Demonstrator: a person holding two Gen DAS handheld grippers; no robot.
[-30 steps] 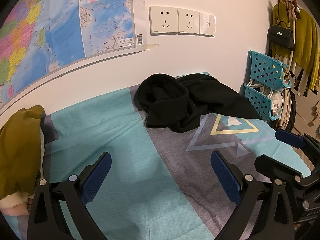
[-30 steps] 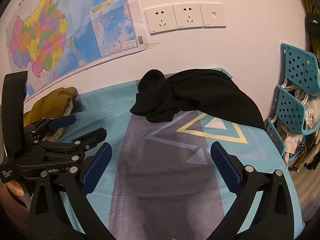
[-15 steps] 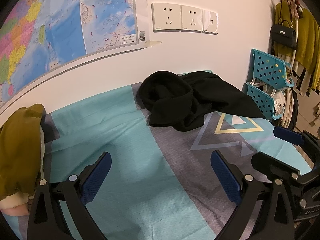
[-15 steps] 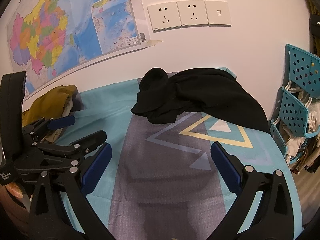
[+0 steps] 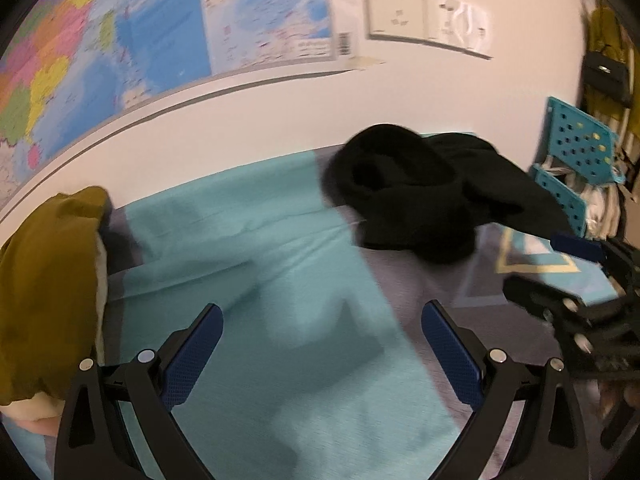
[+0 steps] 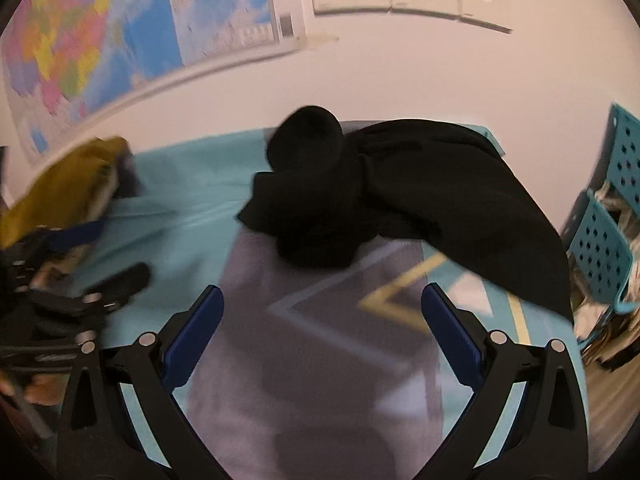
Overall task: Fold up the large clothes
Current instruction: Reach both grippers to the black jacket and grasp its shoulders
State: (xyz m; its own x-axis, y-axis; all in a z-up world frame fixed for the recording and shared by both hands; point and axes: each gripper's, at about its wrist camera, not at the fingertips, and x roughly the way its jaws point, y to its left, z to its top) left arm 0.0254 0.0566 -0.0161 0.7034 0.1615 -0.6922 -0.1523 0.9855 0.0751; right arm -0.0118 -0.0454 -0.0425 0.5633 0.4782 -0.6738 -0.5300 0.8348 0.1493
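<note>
A crumpled black garment [image 5: 420,200] lies at the far side of the bed by the wall; it also shows in the right wrist view [image 6: 380,200]. My left gripper [image 5: 320,352] is open and empty above the teal sheet, short of the garment. My right gripper [image 6: 320,336] is open and empty above the grey part of the sheet, just in front of the garment. Each gripper shows at the edge of the other's view, the right one [image 5: 576,292] and the left one [image 6: 80,276].
The bed sheet [image 5: 248,248] is teal and grey with a triangle pattern. An olive garment [image 5: 44,280] lies at the left. A teal plastic rack [image 5: 572,168] with clothes stands at the right. A map [image 5: 120,32] and sockets [image 5: 424,20] are on the wall.
Both grippers have moved forward toward the black garment, which now looks larger and nearer. The views are blurred by motion. Both stay open.
</note>
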